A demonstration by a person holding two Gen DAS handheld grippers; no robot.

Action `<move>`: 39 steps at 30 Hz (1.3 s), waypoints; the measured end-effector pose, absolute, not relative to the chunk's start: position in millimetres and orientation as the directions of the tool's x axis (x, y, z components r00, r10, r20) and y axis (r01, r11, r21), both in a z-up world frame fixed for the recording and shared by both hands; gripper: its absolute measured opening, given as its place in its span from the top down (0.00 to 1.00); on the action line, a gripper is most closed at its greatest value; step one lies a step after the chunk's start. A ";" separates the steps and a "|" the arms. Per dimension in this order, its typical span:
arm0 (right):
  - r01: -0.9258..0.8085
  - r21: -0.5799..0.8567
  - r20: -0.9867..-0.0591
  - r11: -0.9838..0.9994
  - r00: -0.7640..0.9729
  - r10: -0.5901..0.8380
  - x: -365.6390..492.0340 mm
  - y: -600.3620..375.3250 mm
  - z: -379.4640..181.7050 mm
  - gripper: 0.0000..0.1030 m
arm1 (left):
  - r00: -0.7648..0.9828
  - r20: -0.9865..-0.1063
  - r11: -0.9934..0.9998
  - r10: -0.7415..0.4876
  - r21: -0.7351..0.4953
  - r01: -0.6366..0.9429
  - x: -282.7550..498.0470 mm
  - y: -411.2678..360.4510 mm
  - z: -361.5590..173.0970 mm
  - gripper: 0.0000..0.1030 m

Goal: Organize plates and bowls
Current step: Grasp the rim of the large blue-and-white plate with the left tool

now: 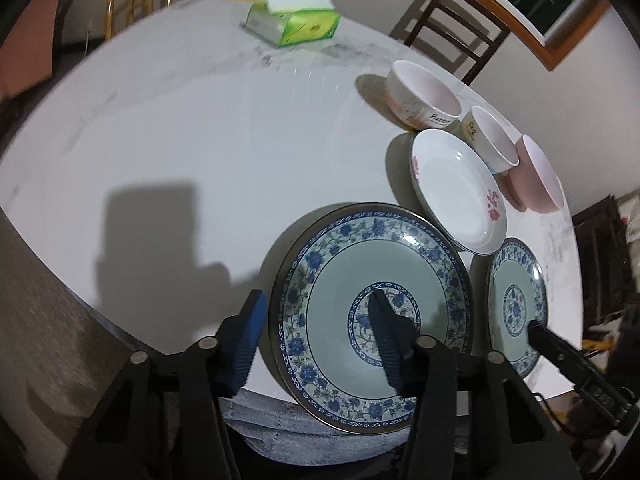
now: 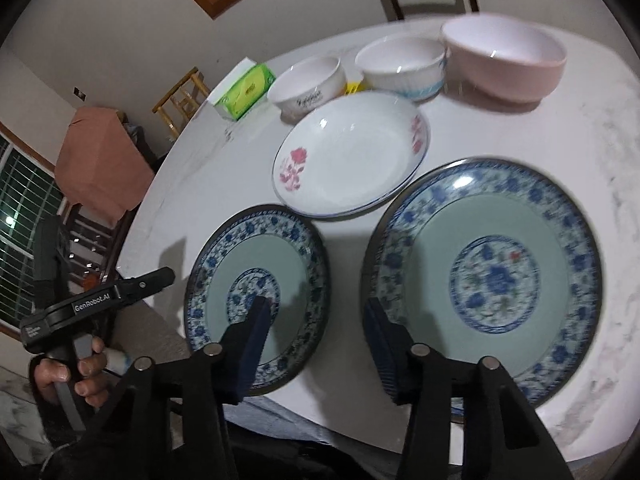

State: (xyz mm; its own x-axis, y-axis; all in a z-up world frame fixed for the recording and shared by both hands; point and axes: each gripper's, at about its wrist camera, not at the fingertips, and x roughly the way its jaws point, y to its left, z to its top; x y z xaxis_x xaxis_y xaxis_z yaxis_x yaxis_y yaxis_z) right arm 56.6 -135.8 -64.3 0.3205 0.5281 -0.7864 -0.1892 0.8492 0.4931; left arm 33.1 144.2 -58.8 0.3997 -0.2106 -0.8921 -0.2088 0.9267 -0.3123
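Straddling the near-left rim of a blue-patterned plate (image 1: 372, 316), the left gripper (image 1: 316, 340) stands wide open: one blue-padded finger sits outside the rim over the table, the other reaches in over the plate's centre medallion. Nothing is clamped yet. The right gripper (image 2: 316, 344) is also spread wide and holds nothing; its left finger lies over that same plate (image 2: 258, 296) while its right finger is at the near edge of a second blue-patterned plate (image 2: 484, 276) beside it, slightly blurred in the right wrist view.

These plates look like glazed ceramic, so I judge them stiff, fairly heavy, slick and breakable. The raised rim is the sensible place to grip, with one pad under the lip and one on top; a shallow bite on the glaze may slip.

Both plates have a pale green well, a blue floral band, a central blue medallion and a dark edge, and they lie flat, side by side near the table's front edge. Just beyond them lies a white plate (image 2: 352, 156) with pink flowers. Behind it stand three bowls in a row: a white bowl with script (image 2: 308, 86), a white bowl with blue ribbing (image 2: 402, 66) and a pink bowl (image 2: 504, 58). A green tissue pack (image 1: 296, 22) lies well apart on the marble table (image 1: 180, 128).
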 end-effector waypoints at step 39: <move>-0.138 0.456 -0.857 0.879 0.197 0.476 87.9 -79.6 -126.7 0.81 | 0.318 -0.898 0.901 -0.302 -0.379 -0.214 35.8 165.0 -110.3 0.86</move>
